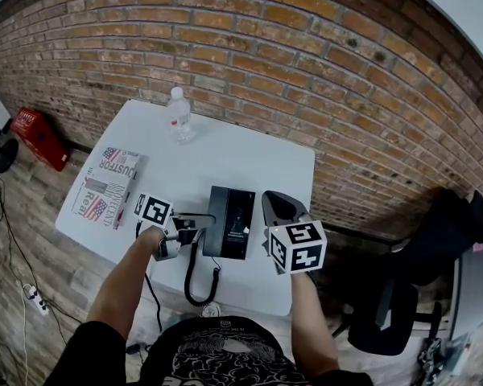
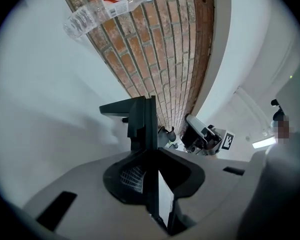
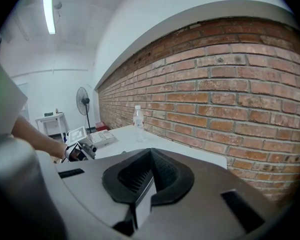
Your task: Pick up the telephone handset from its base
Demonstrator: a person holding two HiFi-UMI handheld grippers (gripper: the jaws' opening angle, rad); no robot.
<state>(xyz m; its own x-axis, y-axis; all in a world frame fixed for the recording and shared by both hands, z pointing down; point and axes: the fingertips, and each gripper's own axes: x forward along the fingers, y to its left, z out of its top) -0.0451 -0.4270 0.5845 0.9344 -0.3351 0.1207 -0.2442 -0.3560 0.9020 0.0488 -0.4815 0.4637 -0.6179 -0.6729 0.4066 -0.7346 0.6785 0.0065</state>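
Black hard-plastic handset [image 2: 137,121] lies beside the base [image 1: 232,222] at the table's [image 1: 249,159] near edge, pinched in the left gripper [image 1: 183,233]. The right gripper [image 1: 278,203] is closed and empty. Likely light, rigid and smooth; grip mid-shaft.

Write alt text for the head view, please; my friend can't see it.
Seen from above, a person's left gripper grips the telephone handset on its black base, on a white table against a brick wall. The right gripper hovers shut and empty just right of the base; a water bottle and printed boxes sit farther off.
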